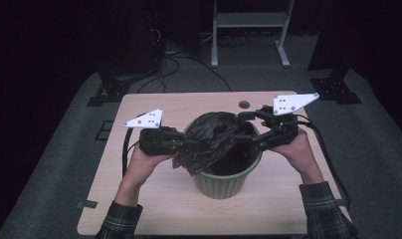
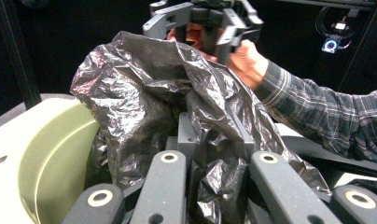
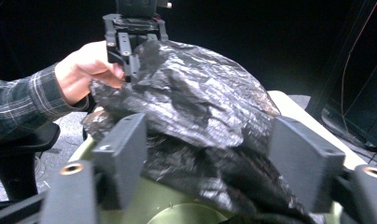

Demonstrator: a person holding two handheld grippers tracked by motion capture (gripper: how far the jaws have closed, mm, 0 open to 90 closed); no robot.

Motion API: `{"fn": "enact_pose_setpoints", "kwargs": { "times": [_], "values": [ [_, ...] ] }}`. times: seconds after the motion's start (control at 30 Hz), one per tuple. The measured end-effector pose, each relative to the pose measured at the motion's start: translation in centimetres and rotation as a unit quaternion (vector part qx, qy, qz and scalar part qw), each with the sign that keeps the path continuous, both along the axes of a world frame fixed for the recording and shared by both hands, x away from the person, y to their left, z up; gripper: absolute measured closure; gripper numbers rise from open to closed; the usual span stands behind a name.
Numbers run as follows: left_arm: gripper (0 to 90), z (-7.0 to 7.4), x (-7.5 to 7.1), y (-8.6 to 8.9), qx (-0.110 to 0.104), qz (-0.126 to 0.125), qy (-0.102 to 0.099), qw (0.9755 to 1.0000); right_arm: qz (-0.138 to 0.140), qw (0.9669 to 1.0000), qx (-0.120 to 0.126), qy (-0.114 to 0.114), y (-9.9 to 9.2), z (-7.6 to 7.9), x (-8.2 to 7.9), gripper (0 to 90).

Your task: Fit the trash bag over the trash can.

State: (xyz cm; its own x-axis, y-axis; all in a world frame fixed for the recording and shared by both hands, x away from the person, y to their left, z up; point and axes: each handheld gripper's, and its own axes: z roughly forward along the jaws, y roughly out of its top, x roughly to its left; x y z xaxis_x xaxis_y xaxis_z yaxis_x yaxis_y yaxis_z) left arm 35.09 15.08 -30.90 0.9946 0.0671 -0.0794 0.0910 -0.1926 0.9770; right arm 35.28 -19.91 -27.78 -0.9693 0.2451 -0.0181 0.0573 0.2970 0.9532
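Note:
A crumpled black plastic bag (image 1: 211, 134) (image 2: 144, 93) (image 3: 200, 102) lies bunched over the left and back rim of an olive-green bin (image 1: 221, 181) (image 2: 51, 158) (image 3: 154, 205) standing mid-table. My left gripper (image 1: 189, 144) (image 2: 214, 144) comes in from the bin's left and is shut on a fold of the bag. My right gripper (image 1: 248, 132) (image 3: 214, 154) hovers at the bin's right rim. Its jaws stand wide open, one on each side of the bag's bulge, touching nothing that I can see. The bin's inside on the right looks dark.
The light wooden table (image 1: 154, 199) has a round cable hole (image 1: 244, 104) near its far edge. On the floor beyond it are a white frame (image 1: 249, 25), black stand feet (image 1: 109, 89) and cables. Both forearms in plaid sleeves (image 1: 321, 199) rest over the near table half.

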Motion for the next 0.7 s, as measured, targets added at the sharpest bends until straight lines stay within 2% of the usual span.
{"fn": "enact_pose_setpoints", "kwargs": {
  "times": [0.03, 0.07, 0.13, 0.2, 0.27, 0.3, 0.4, 0.47, 0.6, 0.7],
  "values": [
    [80.0, 0.0, 0.0, 0.0, -0.001, -0.001, 0.0, 1.0, 0.001, 1.0, -0.002, 0.003, 0.3, -0.1, 0.3, 33.5],
    [79.9, 0.1, 0.0, 0.1, 0.0, 0.0, -0.001, 1.0, 0.005, 1.0, -0.005, 0.005, 0.6, -0.3, 0.6, 45.9],
    [78.9, 0.1, 0.0, 0.1, -0.005, 0.0, -0.001, 1.0, 0.006, 0.9999, -0.008, 0.014, 0.8, -0.7, 1.0, 60.0],
    [74.1, 0.1, 0.0, 0.2, -0.007, 0.002, -0.001, 1.0, 0.004, 0.9997, -0.016, 0.019, 1.0, -1.0, 1.3, 74.9],
    [68.8, 0.1, -0.1, 0.3, -0.011, 0.008, -0.002, 0.9999, 0.003, 0.9995, -0.017, 0.025, 1.1, -1.1, 1.4, 83.8],
    [63.1, 0.1, -0.2, 0.4, -0.01, 0.013, -0.004, 0.9999, 0.0, 0.9996, -0.014, 0.027, 1.1, -1.1, 1.5, 87.5],
    [44.5, 0.0, -0.4, 0.9, -0.017, 0.039, -0.009, 0.9991, -0.006, 0.9993, -0.004, 0.036, 0.9, -1.0, 1.8, 89.5],
    [36.6, 0.1, -0.5, 1.5, -0.018, 0.055, -0.015, 0.9982, -0.009, 0.9991, -0.002, 0.042, 0.7, -1.0, 2.0, 89.6],
    [30.8, -0.2, -1.0, 2.9, -0.027, 0.06, -0.016, 0.9977, -0.018, 0.9985, 0.004, 0.051, 0.4, -1.1, 2.2, 89.6],
    [28.9, -0.7, -1.3, 3.8, -0.019, 0.061, -0.018, 0.9978, -0.021, 0.9978, 0.01, 0.062, 0.0, -1.4, 2.5, 89.6]
  ]
}}
